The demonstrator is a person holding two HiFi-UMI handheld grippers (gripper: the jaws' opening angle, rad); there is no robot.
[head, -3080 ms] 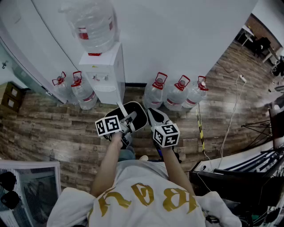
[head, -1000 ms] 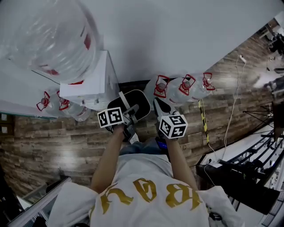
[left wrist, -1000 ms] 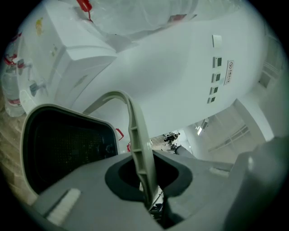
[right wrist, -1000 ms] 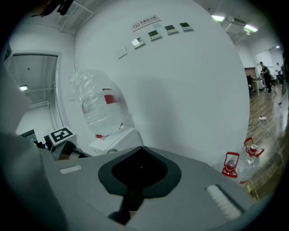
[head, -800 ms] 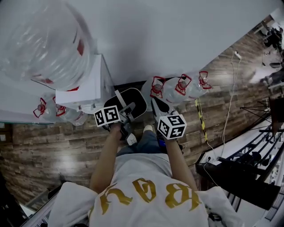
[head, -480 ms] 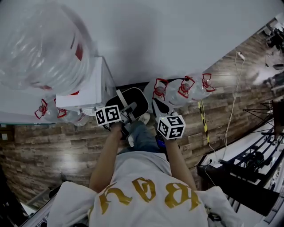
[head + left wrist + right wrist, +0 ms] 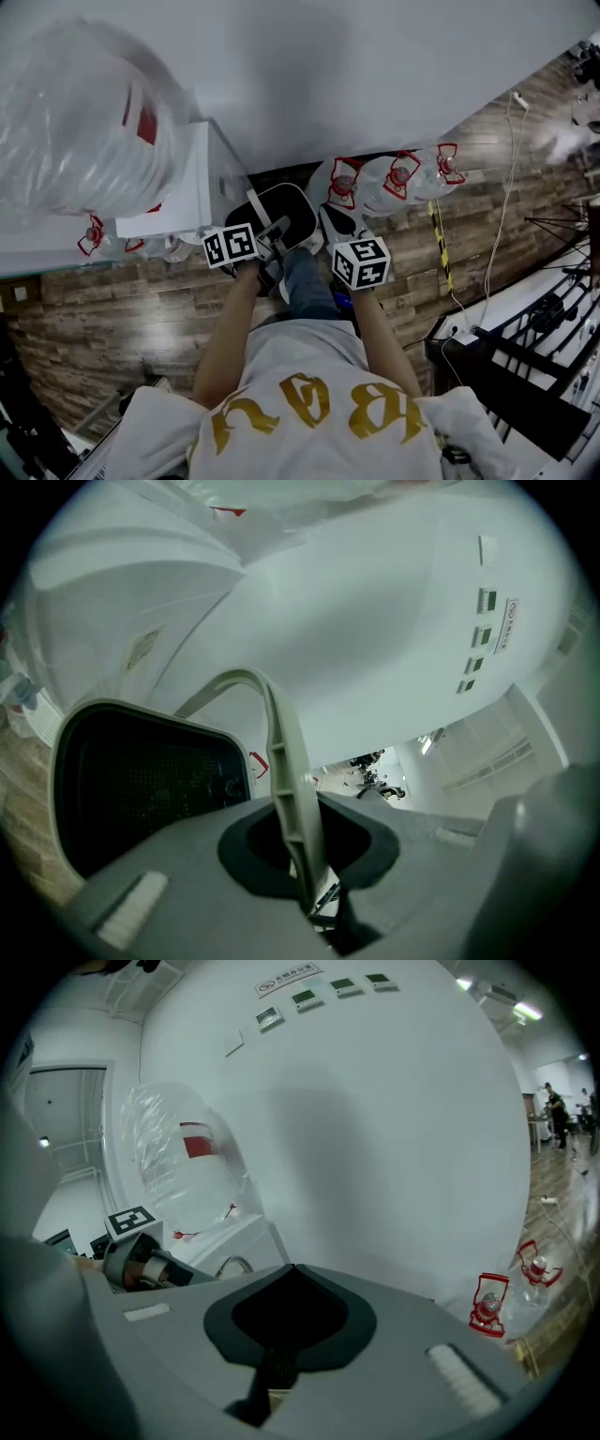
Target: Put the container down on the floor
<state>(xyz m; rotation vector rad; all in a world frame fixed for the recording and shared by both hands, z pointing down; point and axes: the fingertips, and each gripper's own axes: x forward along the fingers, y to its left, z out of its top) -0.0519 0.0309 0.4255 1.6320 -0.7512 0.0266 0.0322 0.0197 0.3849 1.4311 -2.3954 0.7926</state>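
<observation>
Left gripper view tells me the most: the left gripper is clamped on the thin, pale, ribbed handle of the container, with the strip running up out of the notch between the jaws and arching over toward the rim. The container is a rounded-corner tub with a pale grey rim and a dark, almost black inside, where I can just make out a fine mesh pattern. It sits left of the jaws in this view with its open mouth turned toward the camera. From the head view I see the container hanging off the left gripper in front of the person, up in the air above the wooden floor and just beside the white water dispenser, which carries a big clear bottle. The right gripper is level with it and close to the container's right edge; I cannot tell whether they touch. In the right gripper view the right gripper has its jaws drawn together, and I cannot make out anything between them. Several smaller water bottles with red handles stand on the floor against the white wall.
</observation>
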